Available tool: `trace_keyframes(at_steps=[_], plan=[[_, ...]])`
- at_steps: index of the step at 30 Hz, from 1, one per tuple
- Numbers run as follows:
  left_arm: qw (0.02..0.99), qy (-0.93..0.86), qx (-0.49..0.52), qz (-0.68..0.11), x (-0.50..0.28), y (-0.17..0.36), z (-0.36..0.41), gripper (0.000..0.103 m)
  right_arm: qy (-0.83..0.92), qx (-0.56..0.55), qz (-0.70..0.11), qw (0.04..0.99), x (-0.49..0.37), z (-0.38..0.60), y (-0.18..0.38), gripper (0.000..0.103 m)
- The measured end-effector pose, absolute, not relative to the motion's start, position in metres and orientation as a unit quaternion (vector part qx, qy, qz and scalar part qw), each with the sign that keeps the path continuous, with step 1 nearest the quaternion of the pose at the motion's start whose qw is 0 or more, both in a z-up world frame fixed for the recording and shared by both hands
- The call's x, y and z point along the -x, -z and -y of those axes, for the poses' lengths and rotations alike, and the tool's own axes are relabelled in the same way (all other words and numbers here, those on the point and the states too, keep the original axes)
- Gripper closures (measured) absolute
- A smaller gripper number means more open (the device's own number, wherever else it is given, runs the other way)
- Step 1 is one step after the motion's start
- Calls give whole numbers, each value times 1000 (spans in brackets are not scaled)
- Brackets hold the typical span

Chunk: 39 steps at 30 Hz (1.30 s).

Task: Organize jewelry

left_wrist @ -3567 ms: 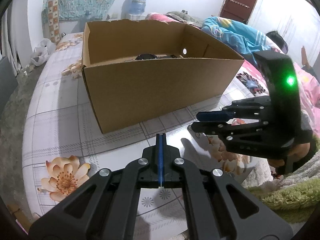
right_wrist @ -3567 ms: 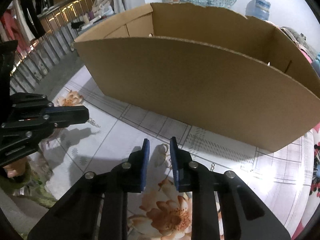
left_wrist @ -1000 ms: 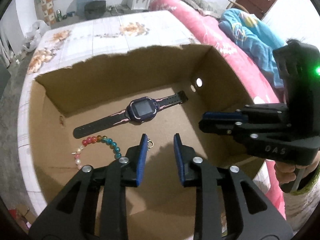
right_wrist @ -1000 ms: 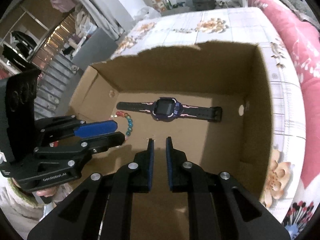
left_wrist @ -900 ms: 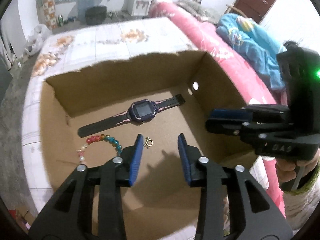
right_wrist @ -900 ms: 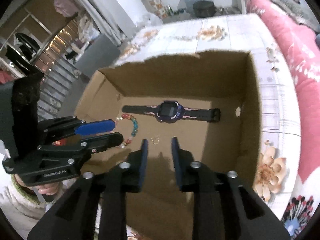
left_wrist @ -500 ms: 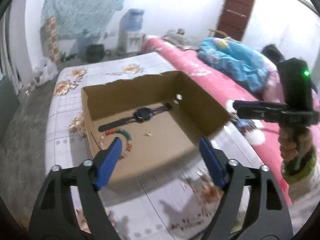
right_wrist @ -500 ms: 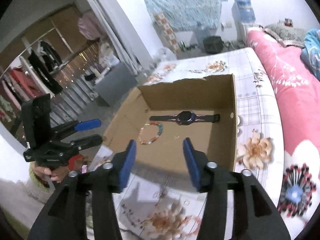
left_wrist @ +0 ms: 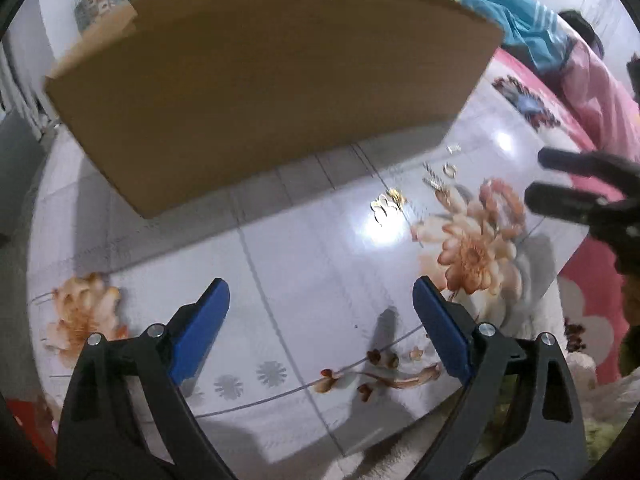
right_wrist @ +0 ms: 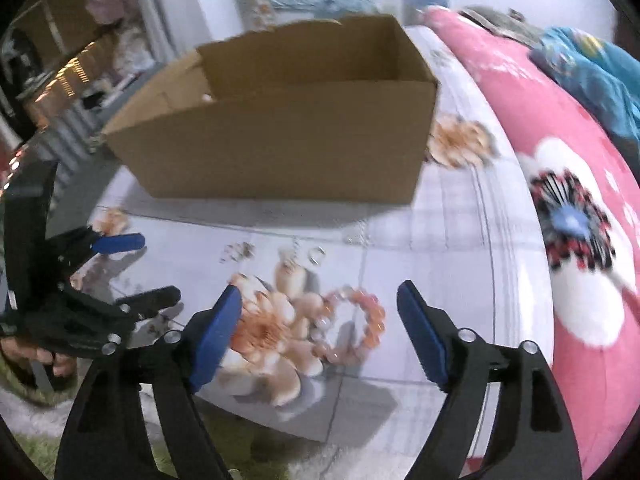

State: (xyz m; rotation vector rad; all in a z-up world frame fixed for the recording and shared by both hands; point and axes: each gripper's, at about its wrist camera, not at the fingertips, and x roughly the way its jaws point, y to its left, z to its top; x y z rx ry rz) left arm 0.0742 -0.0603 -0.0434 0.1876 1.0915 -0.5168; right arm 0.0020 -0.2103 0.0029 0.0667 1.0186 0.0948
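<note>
Hovering low over the floral worktop (right_wrist: 440, 320), the right gripper (right_wrist: 320, 328) has its blue pads spread wide and holds nothing. A pink beaded bracelet (right_wrist: 352, 328) lies flat on the cloth right between those pads, slightly nearer the right one and a little ahead of the tips. As a closed ring it has no real long axis and points nowhere in particular; it is at most a touch longer from near to far. So any side of the loop would serve, and a straight drop onto the nearest arc looks like the natural move.

The left gripper (left_wrist: 320, 328) is also wide open and empty. From it the bracelet (left_wrist: 502, 208) sits far and to the right, well apart, so the right gripper is clearly the nearer one.

Smaller pieces lie farther out, between the bracelet and the cardboard box (right_wrist: 280, 132): a small ring (right_wrist: 316, 257), a short chain piece (right_wrist: 294, 254) just left of it running roughly near to far, and a gold trinket (right_wrist: 238, 252) farther left. Blur hides their finer details.

The box stands beyond all of them with its long side facing the grippers; its floor is hidden from both views. Judging by the loose pieces outside it, sorting is only partly done.
</note>
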Motion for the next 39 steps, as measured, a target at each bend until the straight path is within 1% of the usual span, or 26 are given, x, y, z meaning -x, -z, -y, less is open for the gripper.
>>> trace_keyframes(at_steps=[1, 3, 5, 6, 8, 10, 15, 19, 24, 29, 36, 38, 39], plan=[[825, 236, -99, -504, -73, 44, 62, 13, -35, -26, -482, 875, -1, 210, -4, 15], [828, 225, -132, -497, -71, 49, 68, 13, 1, 5, -465, 886, 1, 208, -8, 10], [830, 229, -136, -491, -68, 49, 68, 10, 42, 53, -432, 899, 5, 203, -12, 7], [831, 233, -136, -487, -67, 50, 67, 8, 48, 68, -422, 903, 8, 201, -14, 7], [835, 237, -136, -477, -63, 52, 65, 8, 61, 99, -401, 909, 11, 198, -16, 7], [835, 238, -136, -477, -61, 52, 62, 8, 71, 112, -386, 913, 13, 198, -20, 7], [831, 242, -141, -481, -55, 48, 58, 8, 64, 133, -313, 938, 27, 194, -33, 7], [836, 232, -136, -478, -51, 48, 58, 7, 37, 100, -329, 938, 24, 198, -29, 7], [848, 239, -134, -454, -43, 48, 48, 7, 15, 36, -357, 933, 17, 204, -21, 7], [841, 247, -141, -461, -47, 45, 45, 7, -29, -19, -374, 927, 11, 205, -12, 7], [855, 274, -116, -424, -58, 23, 56, 8, -61, -65, -402, 911, 0, 201, 4, 7], [854, 284, -119, -419, -60, 21, 62, 14, -65, -72, -406, 909, -3, 201, 6, 7], [852, 288, -122, -419, -62, 20, 66, 25, -67, -75, -408, 907, -5, 200, 8, 7]])
